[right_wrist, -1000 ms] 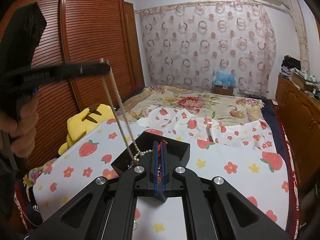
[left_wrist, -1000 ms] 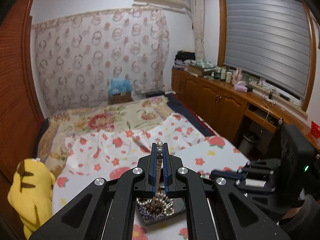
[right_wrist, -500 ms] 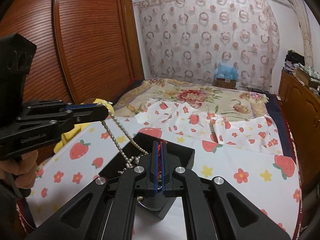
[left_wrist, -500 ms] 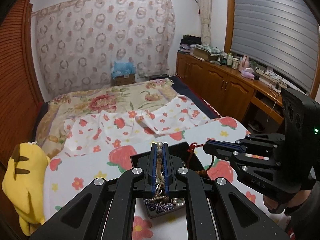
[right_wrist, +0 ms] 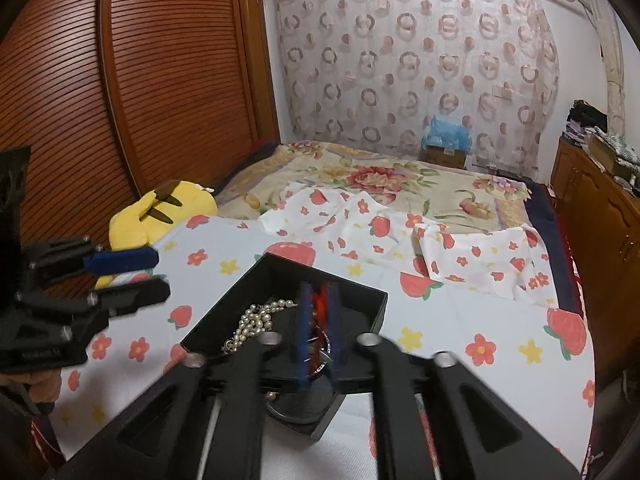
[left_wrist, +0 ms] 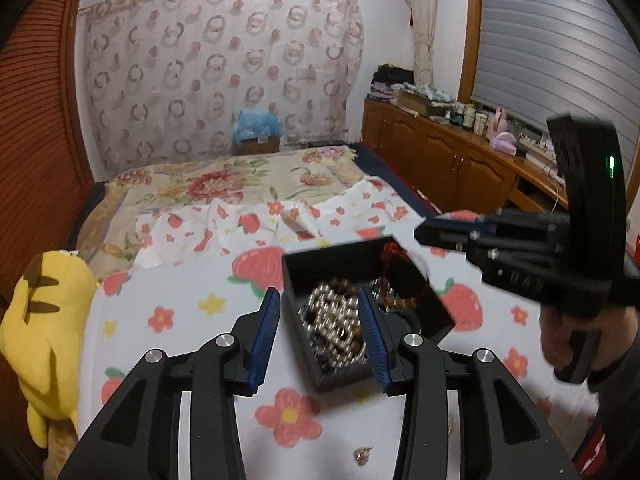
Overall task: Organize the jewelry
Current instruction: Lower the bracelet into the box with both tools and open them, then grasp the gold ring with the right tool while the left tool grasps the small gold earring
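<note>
While the black jewelry box (left_wrist: 368,264) sat open on the strawberry-print bed (left_wrist: 180,320), one pearl necklace (right_wrist: 256,320) lay heaped inside beside a red cord (right_wrist: 320,304). The left gripper (left_wrist: 320,320) had just spread its fingers wide over the pearls, gripping nothing. The right gripper (right_wrist: 318,320) had just parted its fingers narrowly, the red cord between them. One yellow plush toy (left_wrist: 40,320) lay at the bed's edge; wooden cabinets (left_wrist: 440,164) lined the window wall, and one small trinket (left_wrist: 362,454) lay loose on the sheet.
</note>
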### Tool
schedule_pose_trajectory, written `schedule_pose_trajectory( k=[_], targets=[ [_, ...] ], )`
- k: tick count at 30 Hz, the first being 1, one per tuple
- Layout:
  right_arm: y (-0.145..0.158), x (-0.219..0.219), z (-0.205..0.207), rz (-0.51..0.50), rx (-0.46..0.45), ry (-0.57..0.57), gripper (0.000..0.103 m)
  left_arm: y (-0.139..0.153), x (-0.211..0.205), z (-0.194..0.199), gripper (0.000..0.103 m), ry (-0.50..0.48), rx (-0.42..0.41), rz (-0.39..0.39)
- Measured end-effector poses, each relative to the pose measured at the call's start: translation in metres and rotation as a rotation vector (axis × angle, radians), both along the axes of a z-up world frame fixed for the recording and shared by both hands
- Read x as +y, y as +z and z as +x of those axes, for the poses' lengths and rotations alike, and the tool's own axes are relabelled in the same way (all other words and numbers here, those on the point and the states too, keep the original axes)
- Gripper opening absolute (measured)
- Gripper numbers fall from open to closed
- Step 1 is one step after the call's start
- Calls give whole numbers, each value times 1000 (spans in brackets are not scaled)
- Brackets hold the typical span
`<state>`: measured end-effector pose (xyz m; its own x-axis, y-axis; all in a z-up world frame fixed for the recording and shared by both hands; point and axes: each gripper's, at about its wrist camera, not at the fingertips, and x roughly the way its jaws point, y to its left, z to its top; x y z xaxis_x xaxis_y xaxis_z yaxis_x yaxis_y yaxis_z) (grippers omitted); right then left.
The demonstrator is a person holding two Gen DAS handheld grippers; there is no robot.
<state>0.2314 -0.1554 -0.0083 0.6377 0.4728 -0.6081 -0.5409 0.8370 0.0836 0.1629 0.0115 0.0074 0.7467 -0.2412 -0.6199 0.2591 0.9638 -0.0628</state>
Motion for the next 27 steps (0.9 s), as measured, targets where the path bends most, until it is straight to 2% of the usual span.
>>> schedule_pose_trajectory(
  k=[4,12,17,21,25,27],
  targets=[
    [-1,0,-1,-4,5,1,25,-11,4,-11,48,6,6,8],
    [-12,-13,-36,-31,-6,27,25,-22,-5,-37,79,9,-2,60],
    [-18,-25,-64,-15,4,55,34,-31,-8,-53,82,-6,5,40],
    [-31,-28,-88,-36,29,88,34,-44,-11,-62,83,-12,29,42],
    [-46,-21,-103,-56,62,123,42,-58,-11,-66,83,-13,59,52],
    [-56,-14,-111,-89,83,150,42,-66,-10,-67,83,-12,74,57]
  ],
)
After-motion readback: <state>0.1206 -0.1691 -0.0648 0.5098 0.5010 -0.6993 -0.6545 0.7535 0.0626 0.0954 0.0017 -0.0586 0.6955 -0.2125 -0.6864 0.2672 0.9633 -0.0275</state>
